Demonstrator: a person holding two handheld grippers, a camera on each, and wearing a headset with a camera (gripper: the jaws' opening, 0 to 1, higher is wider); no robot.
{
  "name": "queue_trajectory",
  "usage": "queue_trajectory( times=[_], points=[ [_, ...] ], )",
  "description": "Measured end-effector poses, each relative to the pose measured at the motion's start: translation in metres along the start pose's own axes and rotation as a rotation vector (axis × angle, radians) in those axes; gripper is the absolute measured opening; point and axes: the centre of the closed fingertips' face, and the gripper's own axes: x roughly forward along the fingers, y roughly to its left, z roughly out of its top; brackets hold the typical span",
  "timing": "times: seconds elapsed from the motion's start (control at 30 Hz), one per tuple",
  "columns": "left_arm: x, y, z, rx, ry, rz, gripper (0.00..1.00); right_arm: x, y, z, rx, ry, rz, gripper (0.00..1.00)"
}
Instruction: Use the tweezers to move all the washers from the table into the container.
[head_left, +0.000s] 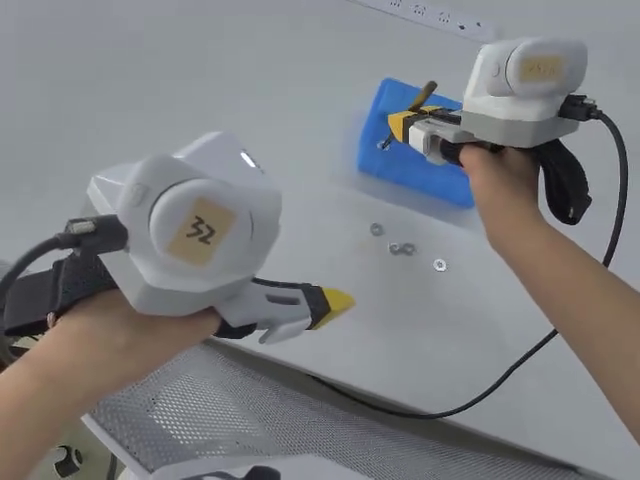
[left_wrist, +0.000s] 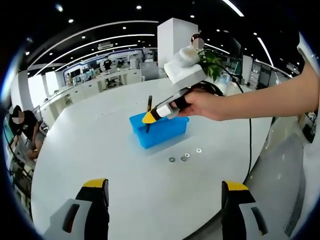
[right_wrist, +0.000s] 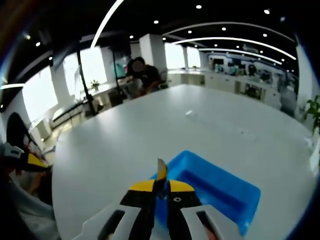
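Several washers (head_left: 402, 248) are lying on the table (head_left: 200, 80) ahead of the left gripper (left_wrist: 165, 185), which is gaping empty. The right gripper (head_left: 400, 126) is clamping the tweezers (left_wrist: 149, 102) over the blue container (left_wrist: 160, 132).

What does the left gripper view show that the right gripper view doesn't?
Left gripper view: the washers on the table, and the right gripper from the side, above the blue container. Right gripper view: the left gripper, yellow-tipped, at the picture's edge. Both: the blue container, the table, and the tweezers in the right gripper's shut jaws.
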Motion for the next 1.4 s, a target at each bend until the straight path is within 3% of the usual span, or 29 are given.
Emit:
queue_trajectory(
  times=[0.33, 0.47, 0.5, 0.77, 0.97, 1.2, 1.4],
  points=[
    [0.002, 0.004, -0.001, 0.012, 0.012, 0.006, 0.96, 0.008, -0.006, -0.007, -0.006, 0.034, 0.000, 0.04],
    [0.003, 0.002, -0.003, 0.021, 0.019, 0.000, 0.96, 0.011, -0.005, -0.010, 0.011, 0.033, 0.000, 0.04],
    [0.004, 0.002, -0.003, 0.029, 0.025, 0.003, 0.95, 0.011, -0.004, -0.008, 0.007, 0.013, -0.005, 0.04],
    [0.005, 0.000, 0.001, 0.039, 0.019, 0.001, 0.95, 0.010, -0.006, -0.009, 0.001, 0.029, -0.006, 0.05],
    [0.002, -0.001, 0.003, 0.041, 0.007, 0.001, 0.97, -0.006, -0.003, 0.005, -0.009, -0.006, -0.010, 0.05],
    [-0.001, -0.004, 0.002, 0.044, 0.004, 0.004, 0.97, -0.036, 0.013, 0.025, -0.041, -0.073, 0.001, 0.05],
    [-0.002, -0.006, 0.002, 0.051, 0.004, 0.006, 0.97, -0.064, 0.028, 0.032, -0.073, -0.114, 0.004, 0.05]
  ],
)
